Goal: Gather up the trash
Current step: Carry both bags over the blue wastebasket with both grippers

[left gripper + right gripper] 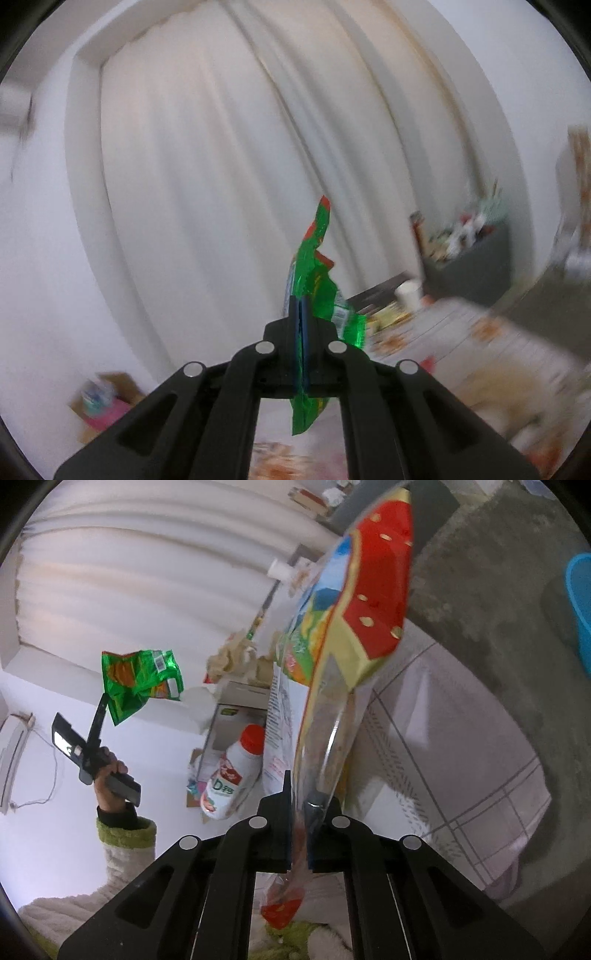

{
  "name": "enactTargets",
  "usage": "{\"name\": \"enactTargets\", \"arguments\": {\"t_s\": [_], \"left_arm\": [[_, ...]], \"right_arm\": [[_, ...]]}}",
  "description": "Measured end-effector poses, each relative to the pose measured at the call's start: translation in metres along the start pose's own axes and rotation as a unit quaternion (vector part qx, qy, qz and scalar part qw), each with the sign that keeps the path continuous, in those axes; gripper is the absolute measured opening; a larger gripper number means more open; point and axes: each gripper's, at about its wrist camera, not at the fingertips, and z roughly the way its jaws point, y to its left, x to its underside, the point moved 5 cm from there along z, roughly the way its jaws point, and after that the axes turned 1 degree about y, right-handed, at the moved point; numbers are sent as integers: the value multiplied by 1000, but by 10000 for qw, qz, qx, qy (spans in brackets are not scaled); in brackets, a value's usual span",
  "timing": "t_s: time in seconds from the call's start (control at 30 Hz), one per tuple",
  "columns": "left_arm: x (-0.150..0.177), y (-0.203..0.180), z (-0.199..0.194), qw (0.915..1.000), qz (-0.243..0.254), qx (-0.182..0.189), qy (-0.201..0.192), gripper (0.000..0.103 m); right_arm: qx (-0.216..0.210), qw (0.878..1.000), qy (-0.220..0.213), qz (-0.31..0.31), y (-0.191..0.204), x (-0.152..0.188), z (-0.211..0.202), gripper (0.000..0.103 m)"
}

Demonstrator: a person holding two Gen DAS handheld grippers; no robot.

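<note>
Between the left gripper's (300, 306) 2 black fingers, a crumpled green snack wrapper (317, 291) is clamped tight. Jaws fully together on the foil; wrapper sticks up past the fingertips and a tail hangs down behind them. Backdrop in the left wrist view is a white pleated curtain (229, 155), everything else smeared by blur. Low right: a table (491, 354) with a patterned cloth, a white paper cup (409, 293) on it, clutter beyond too blurred to name. Low left: a cardboard box (110, 402) on the floor, contents unclear.

Right wrist view shows the same wrapper held aloft, clear of any surface, in front of the curtain and wall, well apart from the other items. A hand (110, 775) grips the left gripper's handle; cream fleece sleeve (125, 853) with a green cuff below it.

Right gripper (298, 794) is clenched on 1 edge of a large clear plastic bag (354, 635) printed red, yellow and blue. Bag rises up and away from the fingers, filling the centre of the view. Beside it on the left: a white bottle (232, 775) with a red cap, tilted, near a grey carton (236, 716). Crumpled paper (229, 657) sits above the carton. Right side: grey checked cloth (461, 746), then dark carpet (498, 602), a blue tub (581, 602) at the frame edge.
</note>
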Motion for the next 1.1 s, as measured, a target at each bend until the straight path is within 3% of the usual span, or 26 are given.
{"name": "enactTargets", "arguments": {"t_s": [0.17, 0.27, 0.47, 0.6, 0.63, 0.7, 0.77, 0.8, 0.9, 0.97, 1.1], "left_arm": [[-34, -19, -33, 9951, -581, 787, -108, 1], [-56, -53, -51, 9881, -740, 1330, -209, 1], [-90, -161, -80, 9621, -783, 2605, -207, 1], [-98, -260, -94, 9312, -696, 3577, 62, 1], [-97, -286, -95, 9211, -698, 3823, 225, 1], [-91, -354, -89, 8924, -724, 4380, 805, 1], [-79, -404, -86, 8782, -679, 4566, 1247, 1], [-68, -447, -80, 8688, -557, 4659, 1583, 1], [-36, -527, -69, 8587, -250, 4635, 2172, 1], [-16, -568, -62, 8571, -54, 4550, 2415, 1], [16, -625, -49, 8635, 308, 4351, 2531, 1]], "right_arm": [[-162, 9994, -322, -3, -8, -2, -33, 2], [-182, 9981, -586, 20, -17, -2, -62, 2], [6, 9912, -1312, 192, -53, -6, -132, 1], [256, 9793, -1925, 562, -95, -12, -185, 1], [306, 9756, -2060, 700, -108, -15, -196, 1], [366, 9685, -2272, 953, -132, -20, -212, 1], [421, 9601, -2459, 1263, -160, -26, -224, 1], [490, 9542, -2561, 1467, -177, -33, -225, 1], [709, 9381, -2733, 2008, -224, -45, -227, 1], [926, 9243, -2840, 2377, -258, -54, -223, 1], [1535, 8996, -2978, 2803, -310, -74, -212, 2]]}}
